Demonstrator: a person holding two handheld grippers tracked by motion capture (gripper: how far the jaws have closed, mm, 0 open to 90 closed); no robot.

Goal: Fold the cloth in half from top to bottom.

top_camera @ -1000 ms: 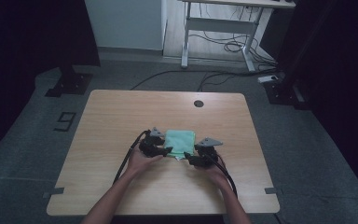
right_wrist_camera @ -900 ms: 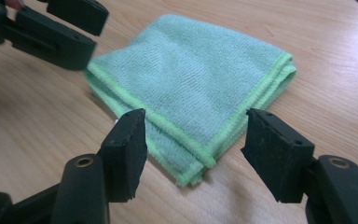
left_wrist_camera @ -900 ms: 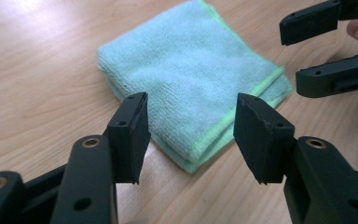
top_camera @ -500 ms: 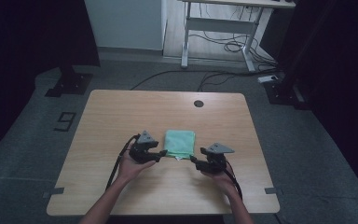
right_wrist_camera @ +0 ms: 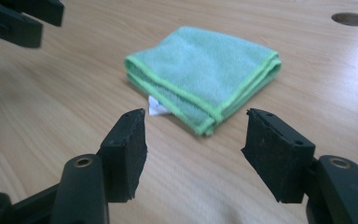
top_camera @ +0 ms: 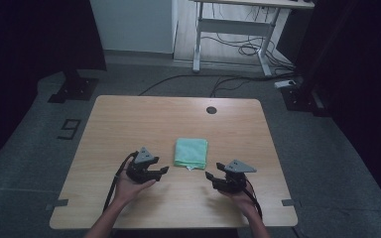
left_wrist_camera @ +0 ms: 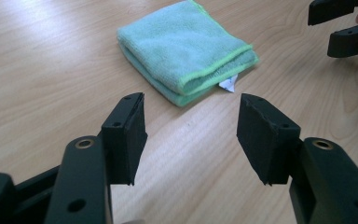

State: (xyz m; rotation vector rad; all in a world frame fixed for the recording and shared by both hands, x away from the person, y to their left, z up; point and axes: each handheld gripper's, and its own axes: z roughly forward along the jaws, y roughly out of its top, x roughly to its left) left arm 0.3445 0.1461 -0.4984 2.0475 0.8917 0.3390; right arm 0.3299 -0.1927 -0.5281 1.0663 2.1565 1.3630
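Looking down from the high view, the folded green cloth (top_camera: 191, 152) lies flat near the middle of the bench (top_camera: 129, 119). The left gripper (top_camera: 161, 170) sits to one side of it and the right gripper (top_camera: 211, 176) to the other, both a little nearer the person, and neither touches it. The cloth looks neatly folded, so the folding seems done. A good way to finish is to keep both hands low and slow and well apart from the cloth, so nothing bumps it or drags a cable over it. No box, bowl or basket stands on the bench, so nothing is inside anything.

From the left gripper view, the jaws stand wide apart with nothing between them. They have just been opening. The cloth (left_wrist_camera: 185, 49) lies ahead of them, with a small white tag (left_wrist_camera: 227, 85) poking out at its corner.

From the right gripper view, the jaws are also wide apart and hold nothing. The cloth (right_wrist_camera: 205, 70) rests just ahead, and a round hole (right_wrist_camera: 351, 18) shows in the bench far behind it.
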